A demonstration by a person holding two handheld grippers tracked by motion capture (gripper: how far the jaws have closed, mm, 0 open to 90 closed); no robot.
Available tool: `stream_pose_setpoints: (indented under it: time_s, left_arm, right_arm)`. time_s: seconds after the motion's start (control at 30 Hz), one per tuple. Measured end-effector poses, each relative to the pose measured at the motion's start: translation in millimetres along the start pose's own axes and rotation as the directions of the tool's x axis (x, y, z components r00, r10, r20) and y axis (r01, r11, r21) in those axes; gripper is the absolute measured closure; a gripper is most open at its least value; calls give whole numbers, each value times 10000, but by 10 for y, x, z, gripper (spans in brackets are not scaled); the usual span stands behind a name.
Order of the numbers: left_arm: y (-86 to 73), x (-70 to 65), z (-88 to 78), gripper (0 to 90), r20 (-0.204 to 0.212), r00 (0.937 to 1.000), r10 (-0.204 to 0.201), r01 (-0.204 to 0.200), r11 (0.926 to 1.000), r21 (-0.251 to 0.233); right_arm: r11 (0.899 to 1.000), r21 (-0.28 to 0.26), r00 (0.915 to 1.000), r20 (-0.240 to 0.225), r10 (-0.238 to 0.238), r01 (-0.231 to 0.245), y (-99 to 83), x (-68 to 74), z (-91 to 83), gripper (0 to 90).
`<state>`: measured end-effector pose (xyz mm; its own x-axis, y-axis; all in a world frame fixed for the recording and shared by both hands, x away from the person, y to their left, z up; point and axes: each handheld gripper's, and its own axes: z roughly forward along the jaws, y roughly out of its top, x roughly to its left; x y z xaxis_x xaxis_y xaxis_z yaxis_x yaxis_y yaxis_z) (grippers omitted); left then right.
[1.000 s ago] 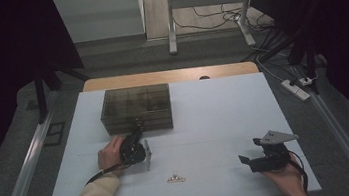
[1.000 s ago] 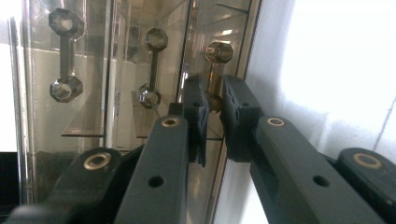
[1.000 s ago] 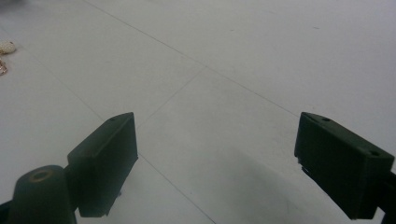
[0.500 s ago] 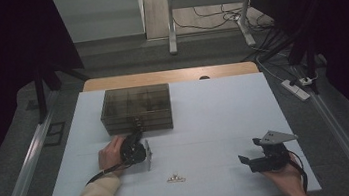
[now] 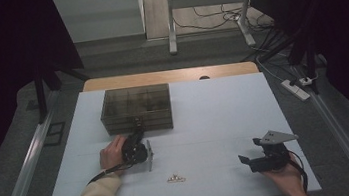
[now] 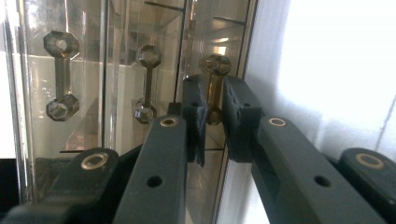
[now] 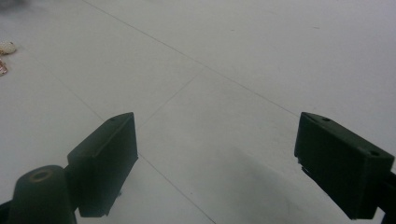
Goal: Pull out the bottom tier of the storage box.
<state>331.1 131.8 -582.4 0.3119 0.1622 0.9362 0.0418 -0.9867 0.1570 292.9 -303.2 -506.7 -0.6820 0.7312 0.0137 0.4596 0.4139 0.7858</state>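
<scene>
A smoky clear drawer box (image 5: 136, 107) stands at the back left of the white table (image 5: 214, 113). My left gripper (image 5: 138, 130) reaches to its front face, held by a hand in a cream sleeve. In the left gripper view its jaws (image 6: 215, 100) are shut on a brass-coloured drawer handle (image 6: 214, 65), pads pressing both sides. Two more handles (image 6: 60, 74) (image 6: 148, 81) sit on the neighbouring drawers. My right gripper (image 5: 249, 161) rests at the front right, open, with bare table between its fingers (image 7: 105, 158).
A small pale, gold-tinted trinket (image 5: 175, 179) lies near the front edge between the two hands; small pale bits (image 7: 6, 47) show at the right gripper view's left edge. A wooden tabletop (image 5: 170, 76) adjoins the back. A power strip (image 5: 296, 89) lies on the floor at the right.
</scene>
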Motion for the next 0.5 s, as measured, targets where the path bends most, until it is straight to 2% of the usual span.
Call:
stream_pose_setpoints:
  time_s: [0.5]
  left_arm:
    - [-6,3,-5,793,53,9999,-132,132,9999,55]
  right_arm:
    - [10000,46,10000,11,6,-6,-5,-4,-7,128]
